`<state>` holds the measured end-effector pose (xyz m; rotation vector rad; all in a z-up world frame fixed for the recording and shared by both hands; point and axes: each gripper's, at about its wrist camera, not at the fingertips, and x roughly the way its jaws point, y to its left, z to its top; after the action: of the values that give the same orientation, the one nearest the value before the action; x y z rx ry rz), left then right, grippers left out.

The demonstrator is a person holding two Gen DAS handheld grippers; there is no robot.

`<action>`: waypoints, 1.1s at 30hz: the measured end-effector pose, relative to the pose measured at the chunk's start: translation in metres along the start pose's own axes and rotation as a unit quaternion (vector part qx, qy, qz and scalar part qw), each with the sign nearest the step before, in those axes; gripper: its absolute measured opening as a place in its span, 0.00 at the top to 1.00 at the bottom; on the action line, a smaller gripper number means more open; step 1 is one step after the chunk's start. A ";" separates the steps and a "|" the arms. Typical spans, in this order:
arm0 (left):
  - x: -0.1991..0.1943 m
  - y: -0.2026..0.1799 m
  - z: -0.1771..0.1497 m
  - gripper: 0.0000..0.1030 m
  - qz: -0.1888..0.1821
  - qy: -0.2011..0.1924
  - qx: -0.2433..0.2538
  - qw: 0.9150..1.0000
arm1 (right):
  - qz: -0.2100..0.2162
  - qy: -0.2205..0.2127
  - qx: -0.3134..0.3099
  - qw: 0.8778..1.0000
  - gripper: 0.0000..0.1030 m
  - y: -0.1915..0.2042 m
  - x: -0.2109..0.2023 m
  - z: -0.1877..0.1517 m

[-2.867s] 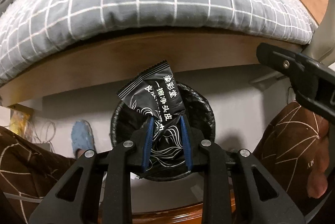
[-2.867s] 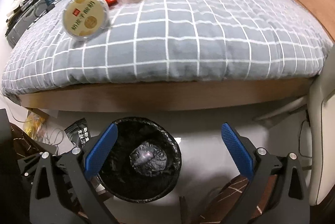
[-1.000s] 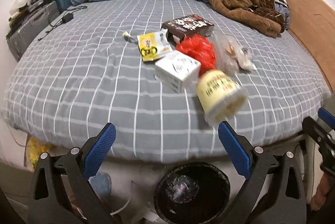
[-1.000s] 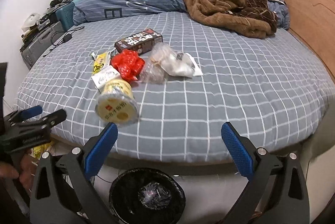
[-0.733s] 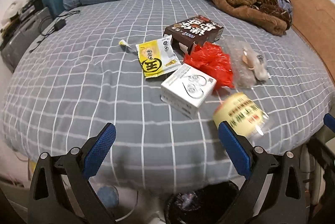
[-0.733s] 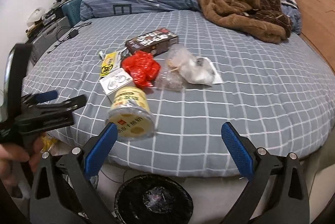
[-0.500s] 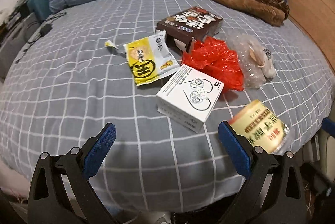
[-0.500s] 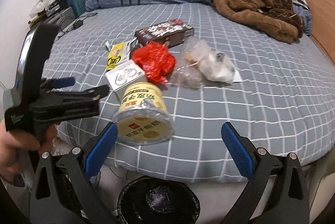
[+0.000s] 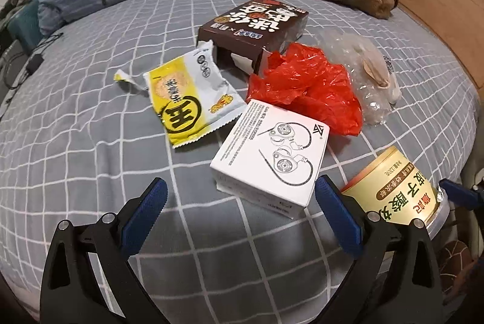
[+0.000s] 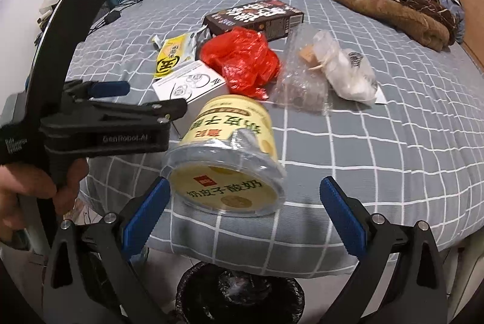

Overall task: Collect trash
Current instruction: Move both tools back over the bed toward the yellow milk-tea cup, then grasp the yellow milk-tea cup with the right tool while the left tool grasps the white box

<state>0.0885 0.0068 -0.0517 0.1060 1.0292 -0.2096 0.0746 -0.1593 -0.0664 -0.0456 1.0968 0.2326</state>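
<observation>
Right now the yogurt tub (image 10: 225,154) lies on its side near the bed's (image 10: 393,142) front edge, above the black-lined trash bin (image 10: 239,296) on the floor, and the right gripper (image 10: 242,212) hangs just before it with its jaws spread wide and empty. Being round, the tub could probably roll off the mattress and miss the bin if nudged off-centre. Just behind the tub sits the white earphone box (image 9: 270,160), in front of which the left gripper (image 9: 239,216) hovers, likewise wide open; both tools crowding here risk bumping. Beyond the tub lie a red plastic bag (image 9: 305,89), yellow wrapper (image 9: 187,100), brown carton (image 9: 254,27) and clear bag (image 10: 326,76).
</observation>
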 end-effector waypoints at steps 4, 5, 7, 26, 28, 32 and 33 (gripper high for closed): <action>0.003 0.003 0.001 0.06 -0.012 0.000 0.004 1.000 | -0.002 0.006 0.008 1.000 0.07 0.005 0.007 0.001; 0.003 0.003 0.001 0.06 -0.012 -0.001 0.005 1.000 | -0.005 0.007 0.011 1.000 0.07 0.007 0.008 0.001; 0.002 0.003 0.000 0.06 -0.013 -0.002 0.007 1.000 | -0.008 0.013 0.016 1.000 0.07 0.010 0.013 0.001; 0.003 0.001 -0.006 0.06 -0.008 0.003 0.023 1.000 | -0.040 0.010 0.031 0.999 0.31 -0.008 0.024 -0.004; 0.005 -0.001 -0.006 0.06 -0.007 0.005 0.028 1.000 | -0.036 0.004 0.033 0.999 0.25 -0.016 0.018 -0.007; 0.011 -0.003 -0.005 0.06 -0.011 0.005 0.024 1.000 | -0.032 -0.001 0.027 0.999 0.21 -0.028 0.009 -0.013; 0.012 -0.004 -0.005 0.06 -0.011 0.003 0.024 1.000 | -0.033 -0.001 0.026 0.999 0.21 -0.031 0.008 -0.014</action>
<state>0.0894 0.0021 -0.0641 0.1393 1.0326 -0.2553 0.0721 -0.1898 -0.0825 -0.0346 1.0977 0.1440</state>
